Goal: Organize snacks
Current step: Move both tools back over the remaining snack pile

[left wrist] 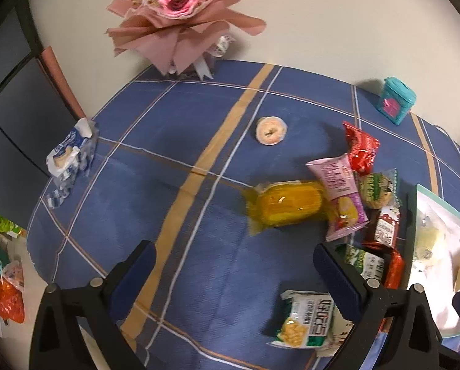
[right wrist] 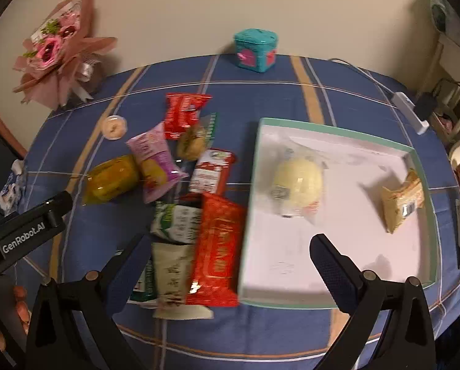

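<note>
Several snack packets lie in a heap on the blue plaid tablecloth: a yellow jelly pack [left wrist: 283,205] [right wrist: 111,178], a pink chip bag [left wrist: 340,194] [right wrist: 154,162], red packets [right wrist: 217,248] [left wrist: 360,148], green-white packets [left wrist: 307,319] [right wrist: 177,223]. A white box with a teal rim [right wrist: 427,182] holds a pale round bun [right wrist: 297,183] and a tan packet [right wrist: 402,205]. My left gripper [left wrist: 234,260] is open and empty above the cloth, near the yellow pack. My right gripper [right wrist: 230,252] is open and empty over the box's left edge and the red packet.
A small round cup [left wrist: 271,131] [right wrist: 115,127] sits apart. A pink bouquet [left wrist: 180,21] [right wrist: 60,49] and a teal box [left wrist: 397,100] [right wrist: 256,49] stand at the back by the wall. A blue-white wrapper [left wrist: 71,154] lies at the left edge. A white power strip [right wrist: 411,111] lies at right.
</note>
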Available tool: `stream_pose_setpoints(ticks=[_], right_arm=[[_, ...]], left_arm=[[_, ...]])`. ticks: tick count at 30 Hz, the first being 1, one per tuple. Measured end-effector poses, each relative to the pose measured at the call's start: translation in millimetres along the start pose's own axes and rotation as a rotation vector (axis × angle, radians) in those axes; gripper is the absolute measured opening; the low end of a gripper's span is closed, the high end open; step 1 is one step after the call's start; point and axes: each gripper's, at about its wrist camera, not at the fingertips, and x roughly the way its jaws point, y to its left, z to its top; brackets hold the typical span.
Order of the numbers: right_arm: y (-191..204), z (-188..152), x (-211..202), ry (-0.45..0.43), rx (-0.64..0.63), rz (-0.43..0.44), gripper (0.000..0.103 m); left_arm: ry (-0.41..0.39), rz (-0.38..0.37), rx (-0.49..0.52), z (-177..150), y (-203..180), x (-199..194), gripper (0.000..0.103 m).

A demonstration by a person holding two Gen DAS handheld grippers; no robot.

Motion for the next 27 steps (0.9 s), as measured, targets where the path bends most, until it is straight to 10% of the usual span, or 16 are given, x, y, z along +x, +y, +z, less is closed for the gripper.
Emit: stream_pose_setpoints(ticks=[27], right_arm=[[10.0, -17.5, 47.7, 0.179, -0.063, -0.002, 0.102]], left_arm=[[0.277, -0.160, -0.042, -24.5, 1.6, 53.1, 0.103]])
